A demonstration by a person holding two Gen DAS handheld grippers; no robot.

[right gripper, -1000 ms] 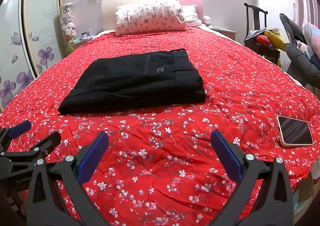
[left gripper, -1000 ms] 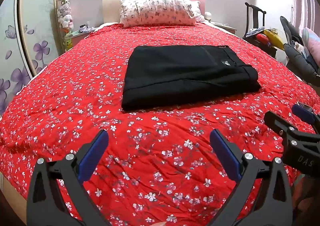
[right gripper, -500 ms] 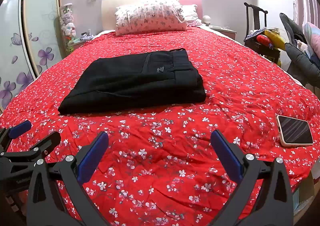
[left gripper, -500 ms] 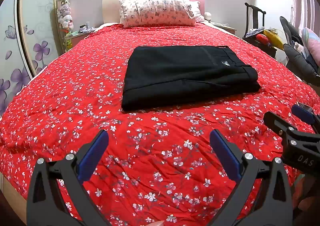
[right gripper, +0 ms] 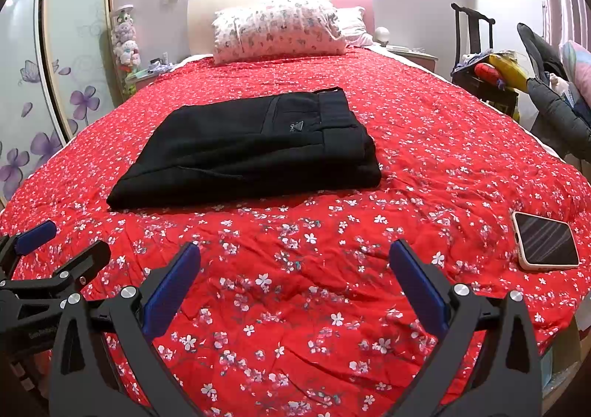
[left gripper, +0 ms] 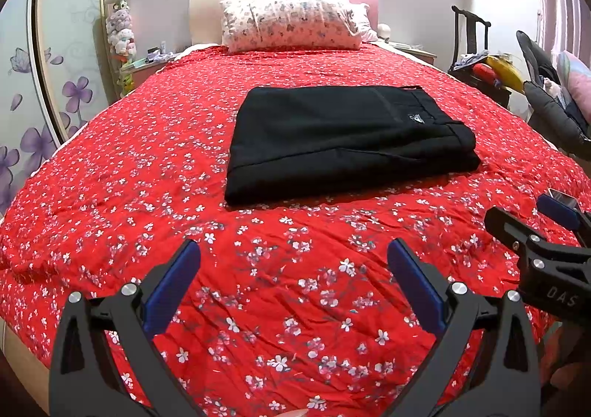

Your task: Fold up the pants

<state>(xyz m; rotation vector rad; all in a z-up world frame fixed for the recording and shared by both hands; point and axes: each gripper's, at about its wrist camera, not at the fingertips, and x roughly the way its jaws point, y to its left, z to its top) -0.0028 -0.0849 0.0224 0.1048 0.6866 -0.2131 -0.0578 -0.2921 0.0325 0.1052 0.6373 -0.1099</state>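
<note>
Black pants (left gripper: 343,140) lie folded into a flat rectangle in the middle of the red floral bedspread (left gripper: 147,158); they also show in the right wrist view (right gripper: 251,151). My left gripper (left gripper: 293,269) is open and empty, held above the foot of the bed, well short of the pants. My right gripper (right gripper: 295,269) is open and empty, at the same distance. Each gripper shows at the edge of the other's view: the right gripper (left gripper: 532,228) and the left gripper (right gripper: 62,250).
A phone (right gripper: 545,241) lies on the bedspread at the right front. A patterned pillow (left gripper: 291,25) lies at the headboard. A nightstand with plush toys (left gripper: 122,33) stands at the left. A chair and a pile of clothes (left gripper: 550,103) stand at the right.
</note>
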